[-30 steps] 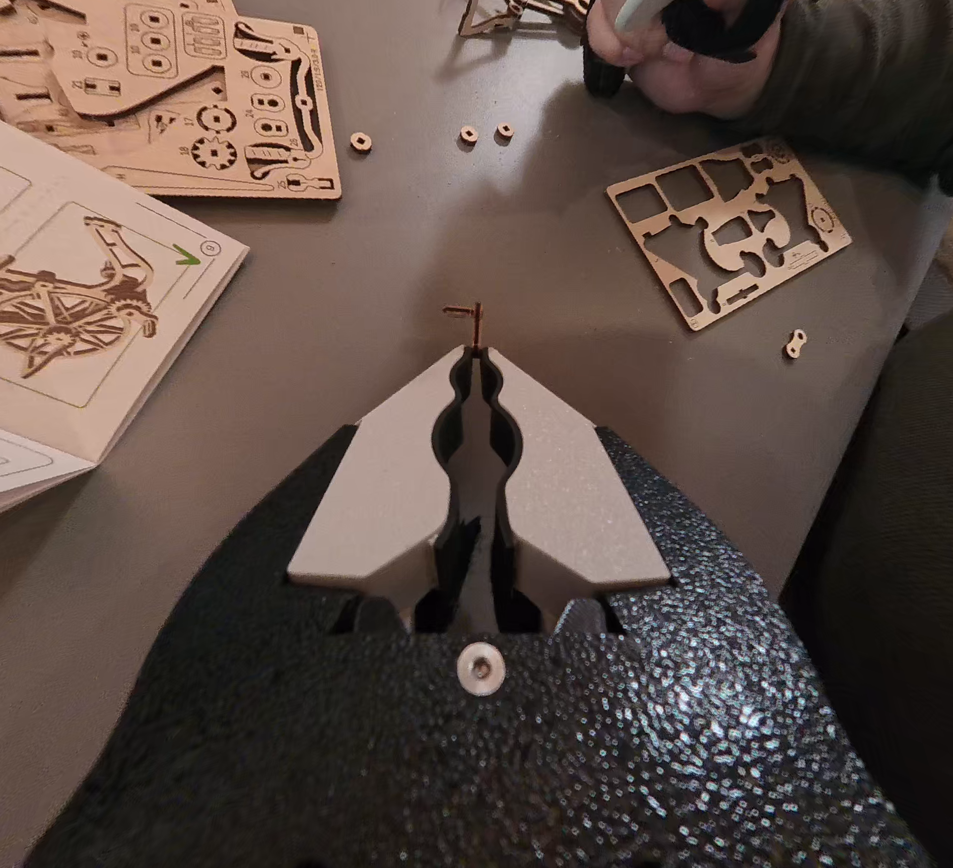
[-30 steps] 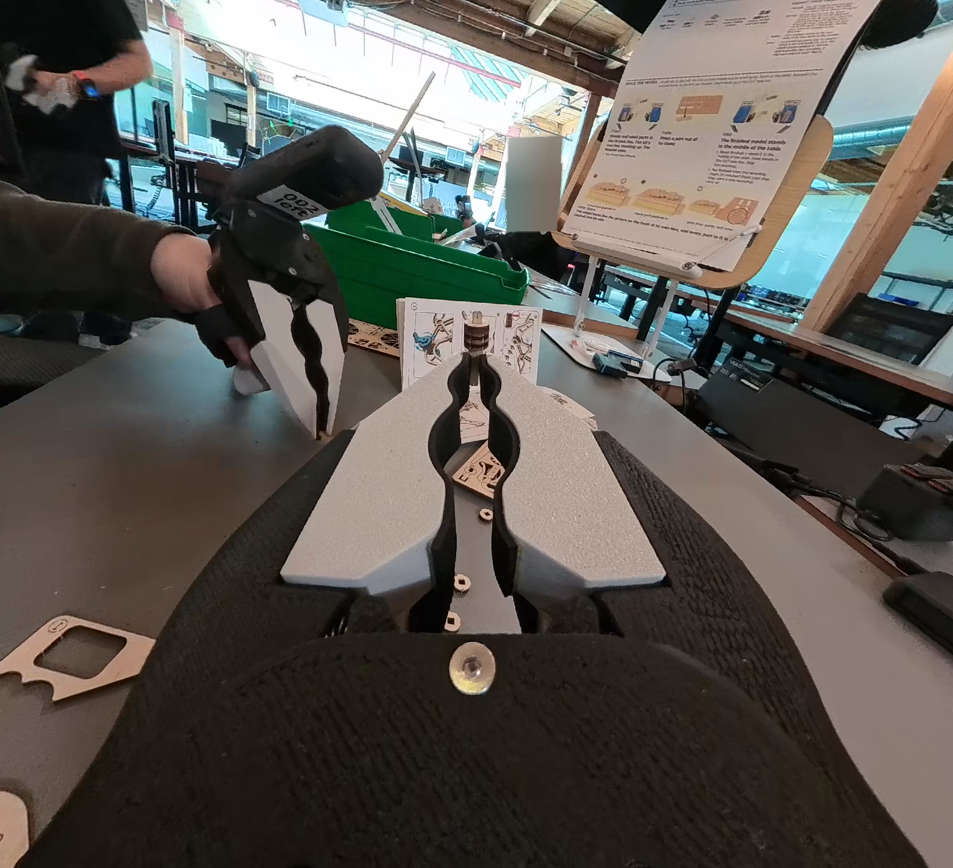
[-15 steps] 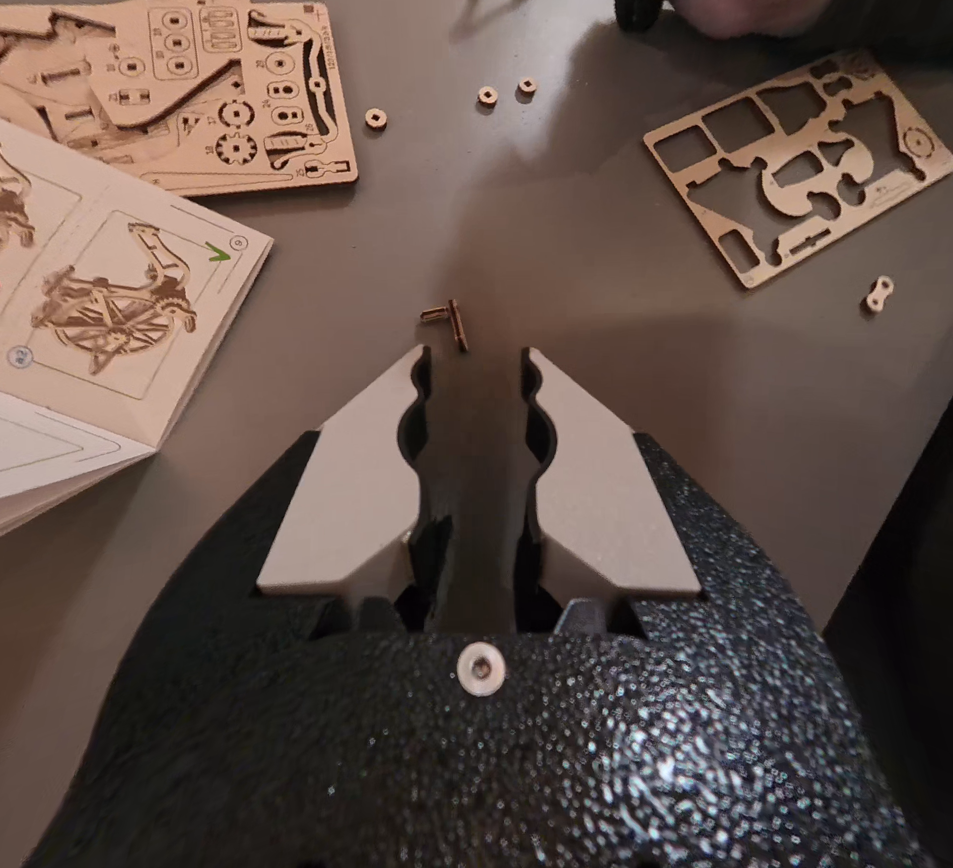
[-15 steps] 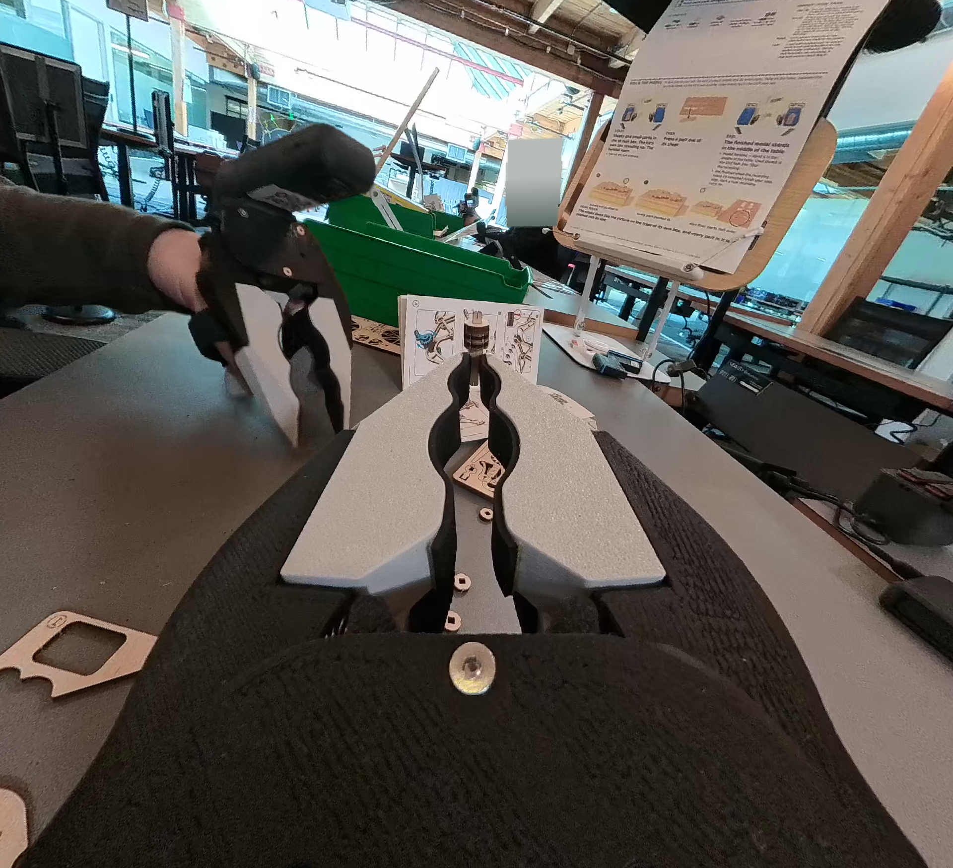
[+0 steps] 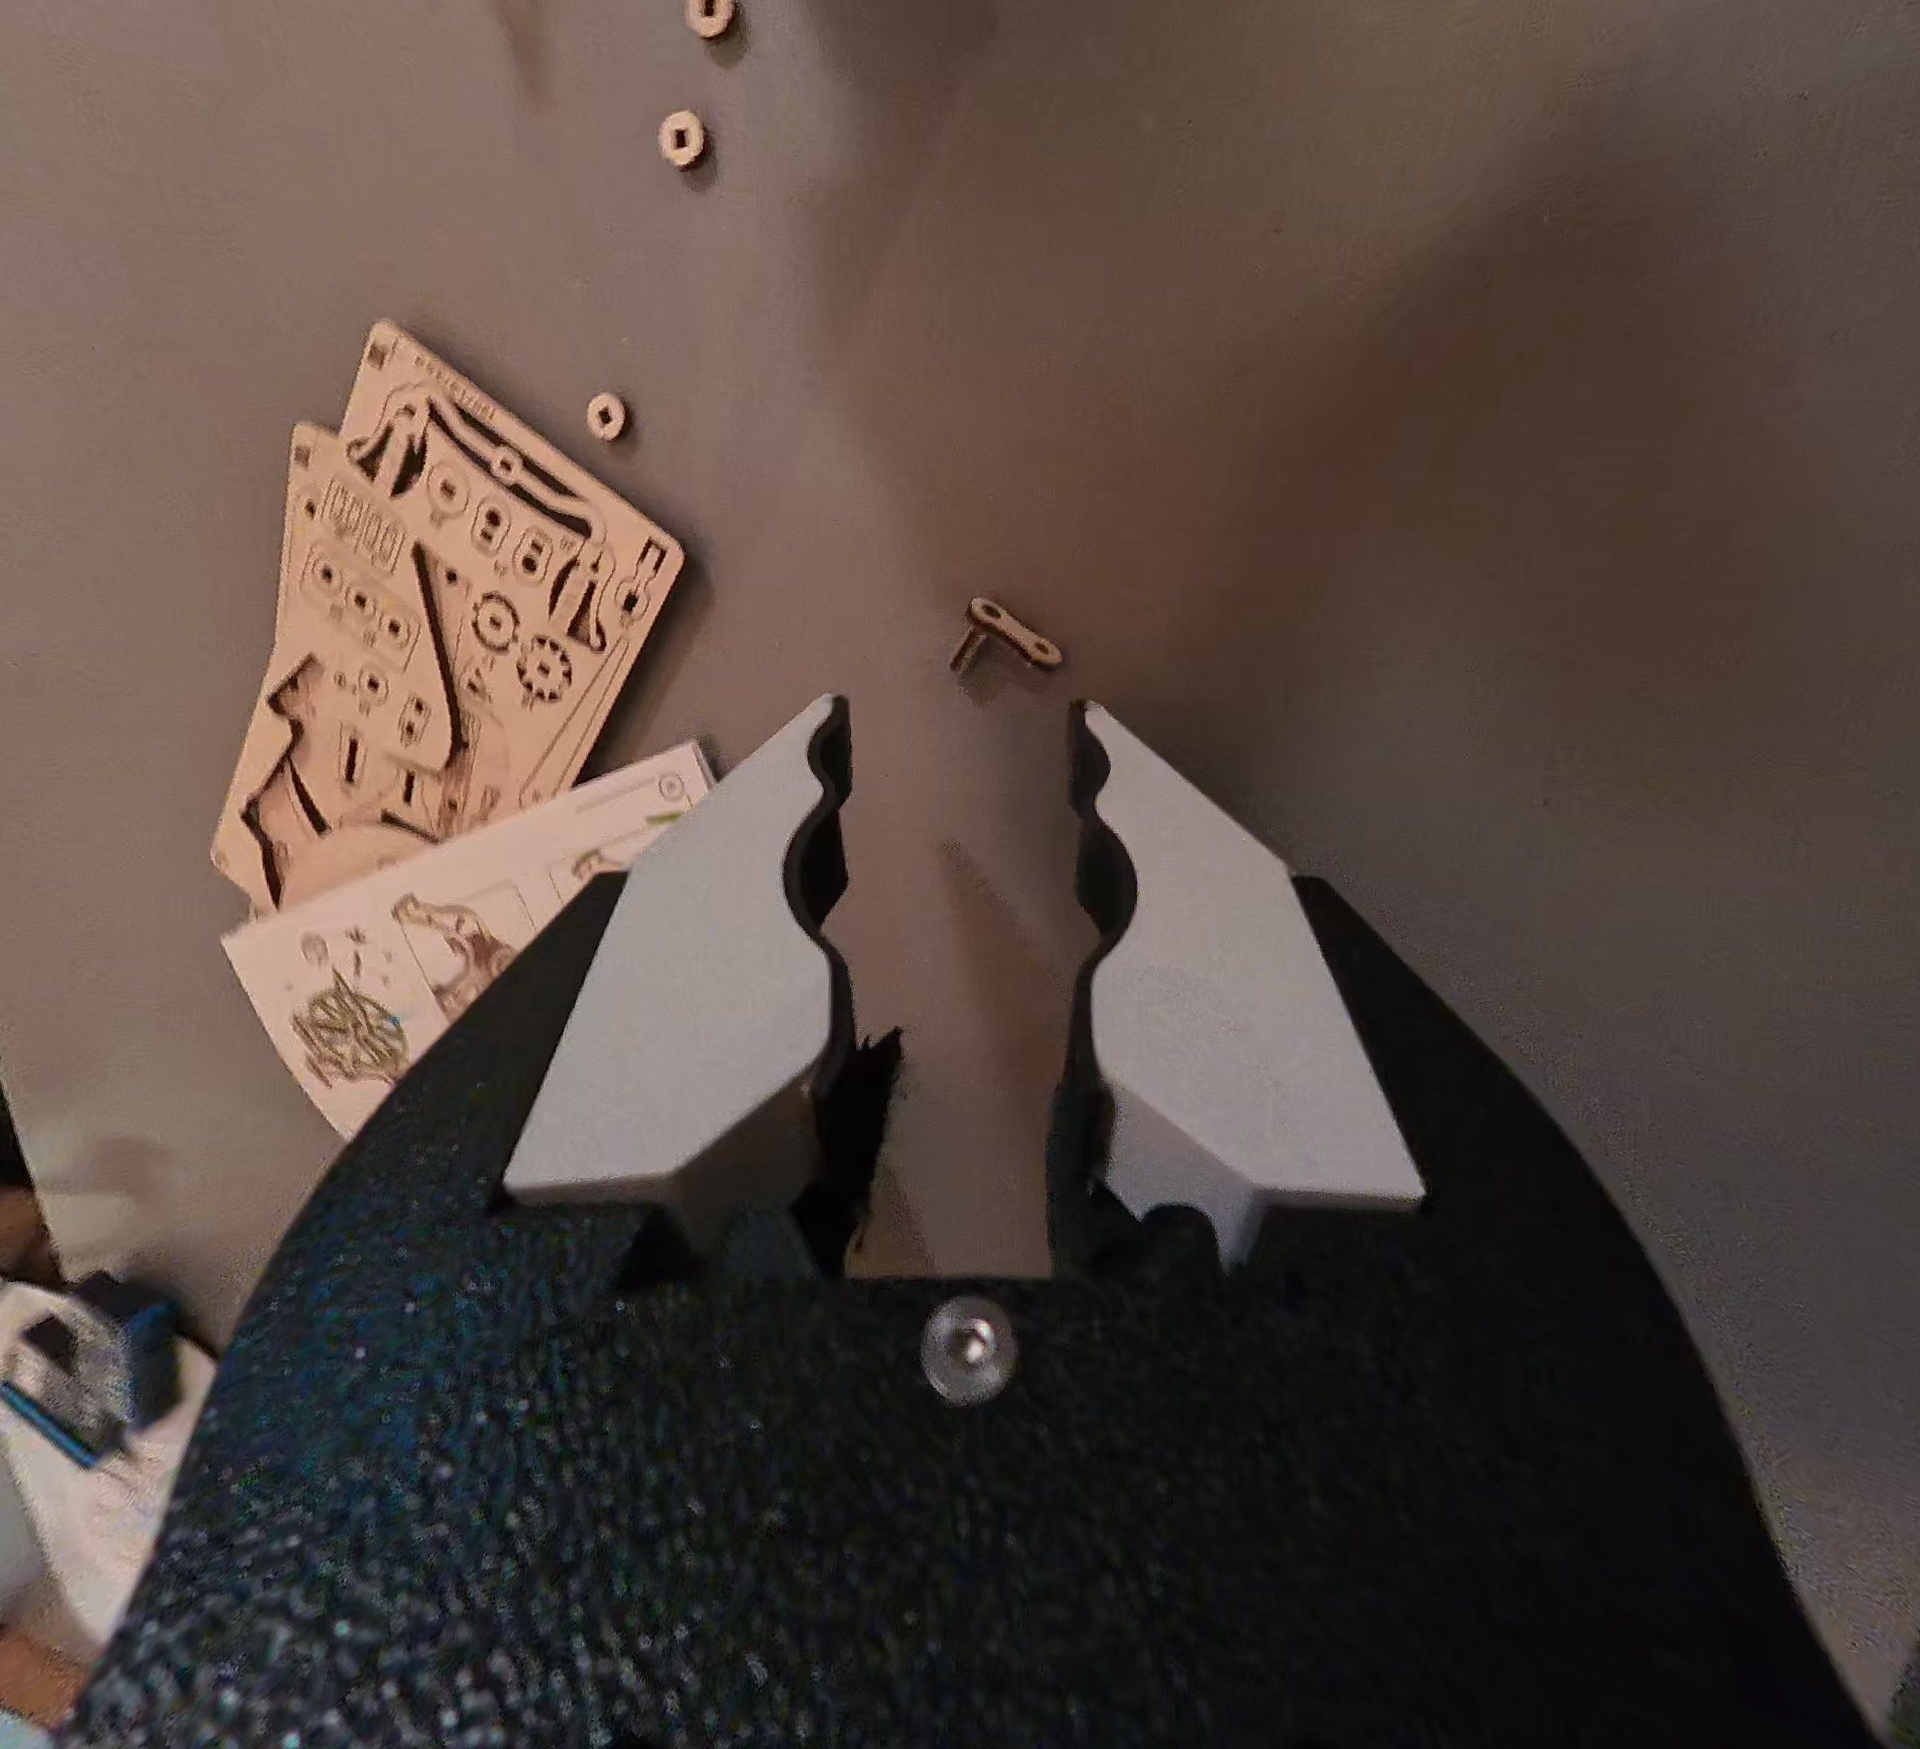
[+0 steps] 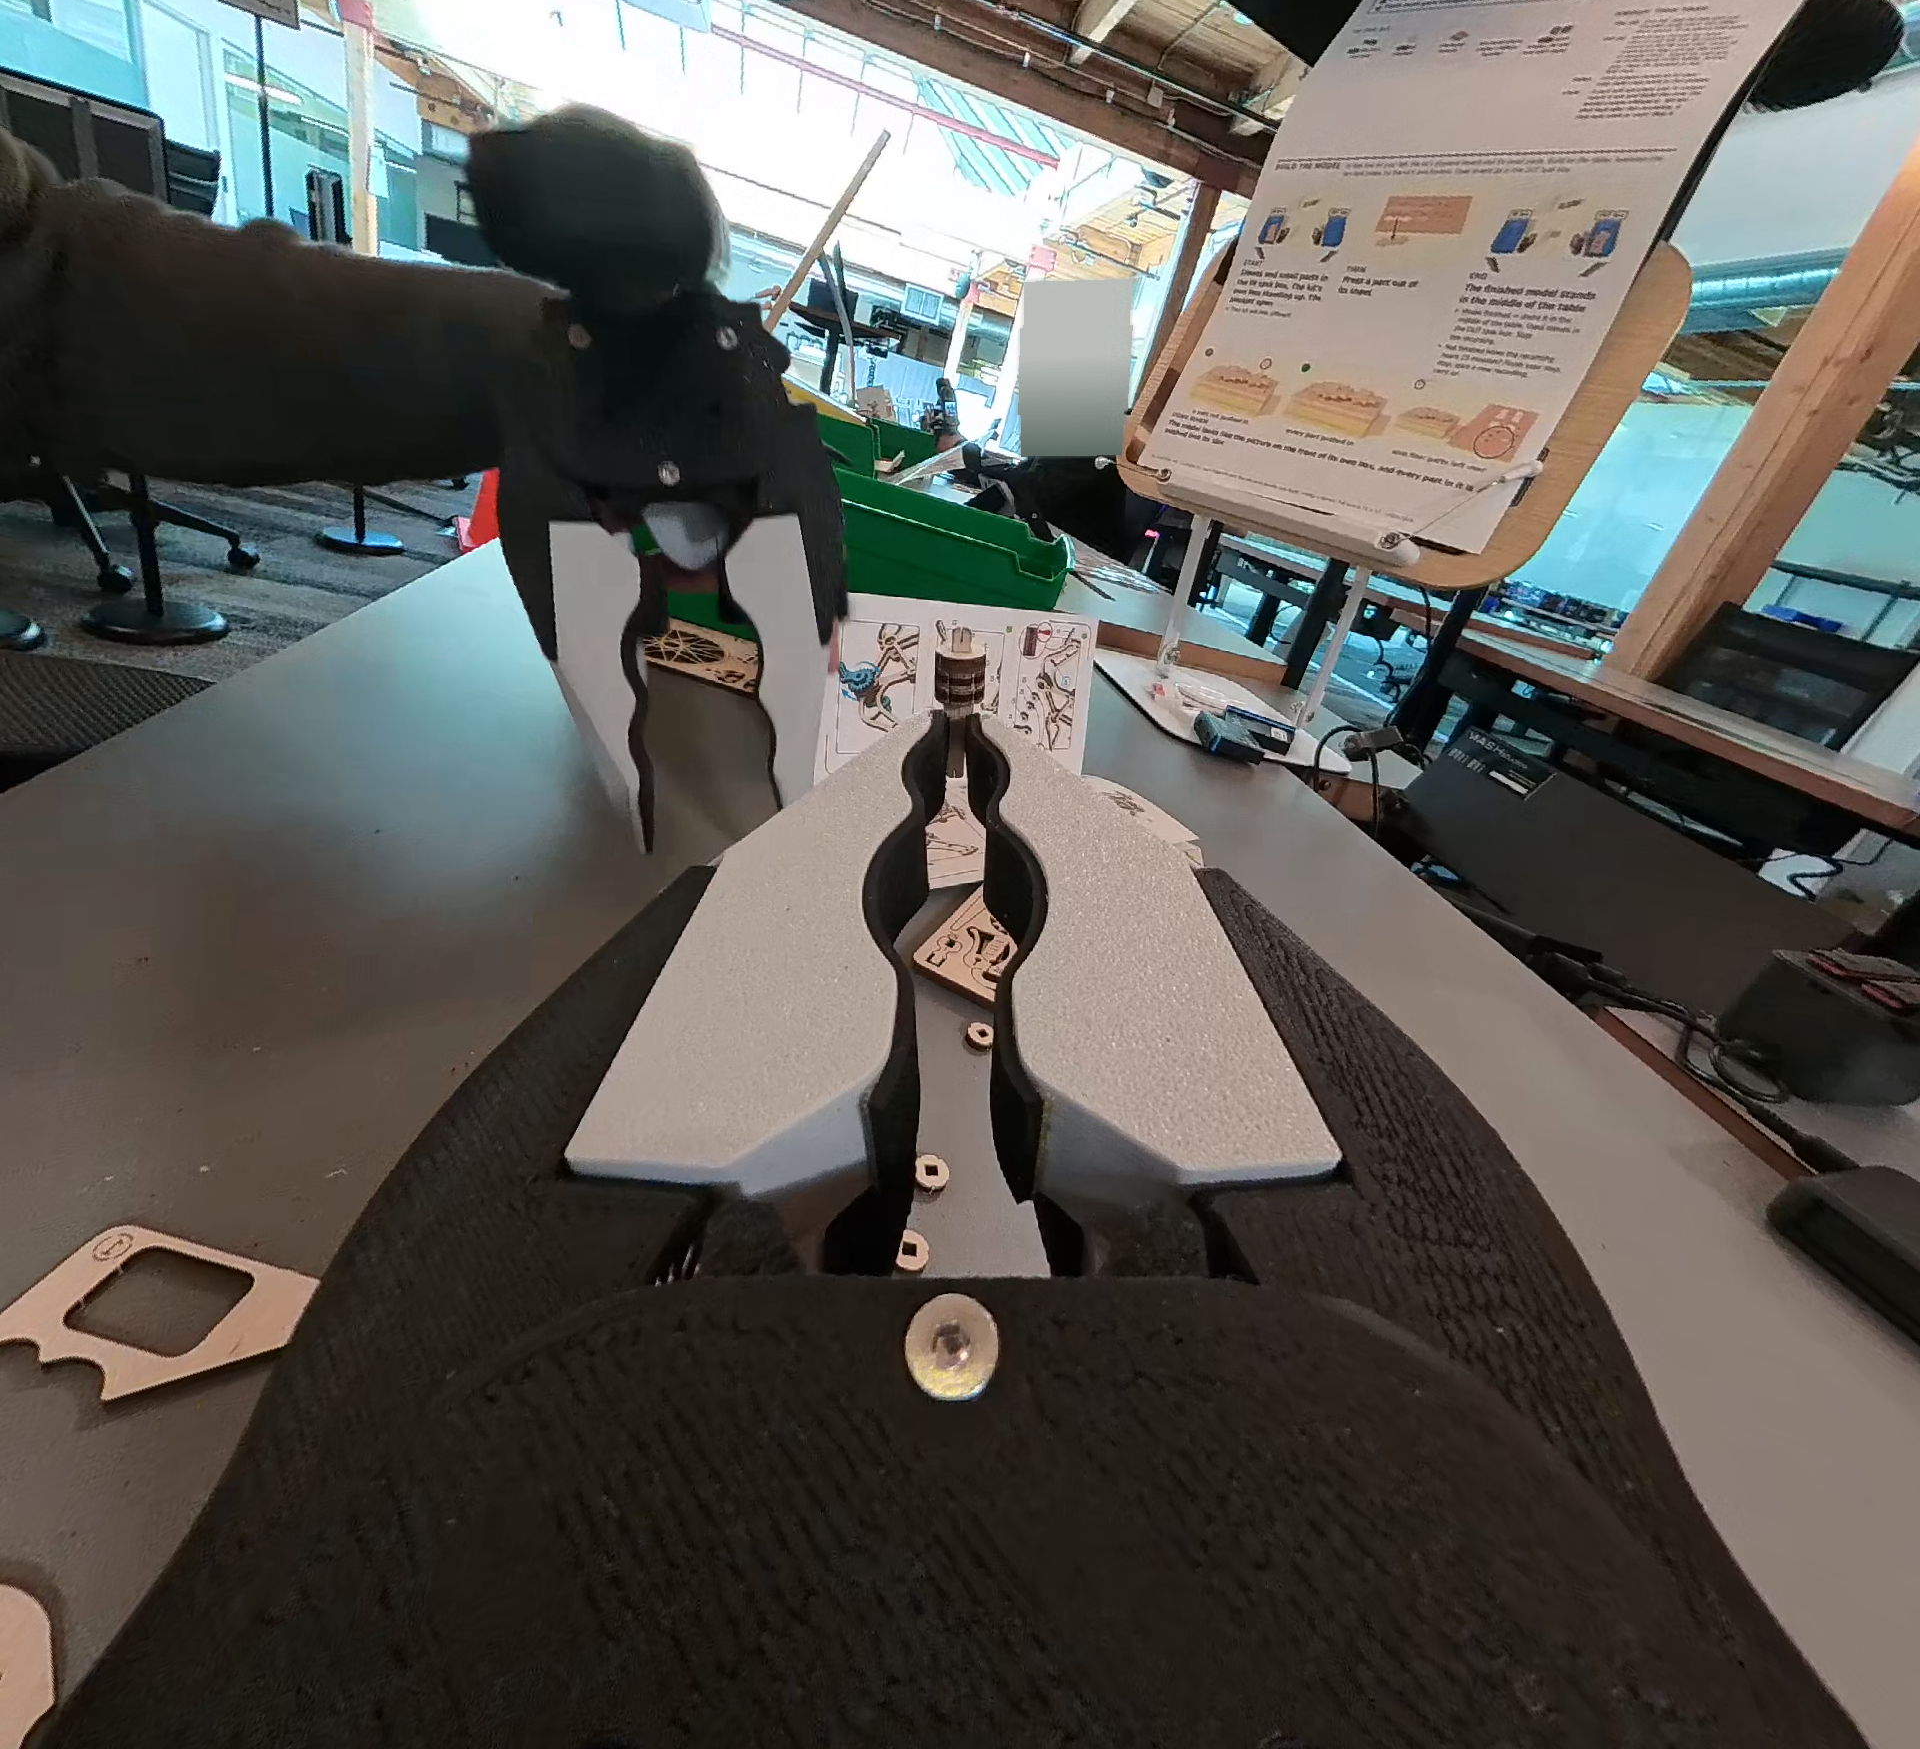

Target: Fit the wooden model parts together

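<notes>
Our left gripper (image 5: 961,723) hangs spread wide and empty above the grey table (image 5: 1455,452), with a small T-shaped wooden link piece (image 5: 1006,646) lying loose just beyond its fingertips. Our right gripper (image 6: 958,731) is clamped on a thin wooden axle (image 6: 957,676) stacked with what seem to be dark washers, held upright. Three wooden ring washers (image 5: 683,139) and stacked laser-cut part sheets (image 5: 447,639) lie to the left, the sheets touching an instruction booklet (image 5: 447,951).

The instruction booklet (image 5: 447,910) is partly hidden behind the left hand-held gripper (image 5: 961,733), which looks motion-blurred in the right wrist view.
</notes>
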Tool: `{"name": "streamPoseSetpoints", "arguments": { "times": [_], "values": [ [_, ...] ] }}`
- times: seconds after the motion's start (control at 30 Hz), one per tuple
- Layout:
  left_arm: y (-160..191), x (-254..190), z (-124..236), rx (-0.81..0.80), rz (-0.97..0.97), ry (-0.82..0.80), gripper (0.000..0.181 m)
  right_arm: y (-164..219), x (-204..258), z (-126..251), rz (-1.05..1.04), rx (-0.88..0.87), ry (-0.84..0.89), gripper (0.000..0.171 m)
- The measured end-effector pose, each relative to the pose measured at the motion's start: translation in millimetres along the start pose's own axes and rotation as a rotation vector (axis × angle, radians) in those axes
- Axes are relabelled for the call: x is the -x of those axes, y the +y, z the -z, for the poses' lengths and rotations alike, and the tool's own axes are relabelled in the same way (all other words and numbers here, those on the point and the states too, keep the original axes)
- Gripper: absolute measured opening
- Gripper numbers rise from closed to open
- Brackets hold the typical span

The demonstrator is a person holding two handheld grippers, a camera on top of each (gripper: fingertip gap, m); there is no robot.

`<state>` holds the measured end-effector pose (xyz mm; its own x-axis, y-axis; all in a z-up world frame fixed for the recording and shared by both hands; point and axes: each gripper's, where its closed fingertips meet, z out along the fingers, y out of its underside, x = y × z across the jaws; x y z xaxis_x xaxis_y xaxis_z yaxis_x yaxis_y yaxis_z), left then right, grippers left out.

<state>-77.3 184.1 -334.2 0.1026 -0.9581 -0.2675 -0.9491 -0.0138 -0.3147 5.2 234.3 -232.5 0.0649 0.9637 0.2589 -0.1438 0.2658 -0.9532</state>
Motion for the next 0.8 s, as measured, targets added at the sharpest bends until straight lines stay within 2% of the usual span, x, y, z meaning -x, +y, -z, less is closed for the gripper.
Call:
{"name": "streamPoseSetpoints", "arguments": {
  "times": [0.03,0.13,0.4,0.47,0.67,0.8],
  "values": [
    [0.0,0.2,-3.5,0.014,-0.040,0.005,0.038,0.0,0.0,0.0,0.000,0.000,0.000,0.001],
    [3.9,3.0,-12.4,0.078,-0.105,0.001,0.027,0.1,0.1,0.0,0.000,0.000,-0.001,0.001],
    [-4.2,-0.2,-18.6,0.035,-0.122,0.024,0.002,0.2,-0.1,0.1,-0.002,0.000,-0.003,0.001],
    [-5.3,0.8,-19.0,0.024,-0.107,0.004,0.002,0.2,-0.3,0.0,-0.003,-0.001,-0.002,0.001],
    [-10.1,9.8,-21.5,-0.040,0.159,-0.165,0.001,0.4,-0.9,-0.2,-0.006,0.000,-0.002,0.001],
    [-27.5,17.1,-17.5,-0.240,0.401,-0.290,0.001,-0.3,-5.7,0.1,-0.099,-0.002,0.000,0.001]
  ]
}}
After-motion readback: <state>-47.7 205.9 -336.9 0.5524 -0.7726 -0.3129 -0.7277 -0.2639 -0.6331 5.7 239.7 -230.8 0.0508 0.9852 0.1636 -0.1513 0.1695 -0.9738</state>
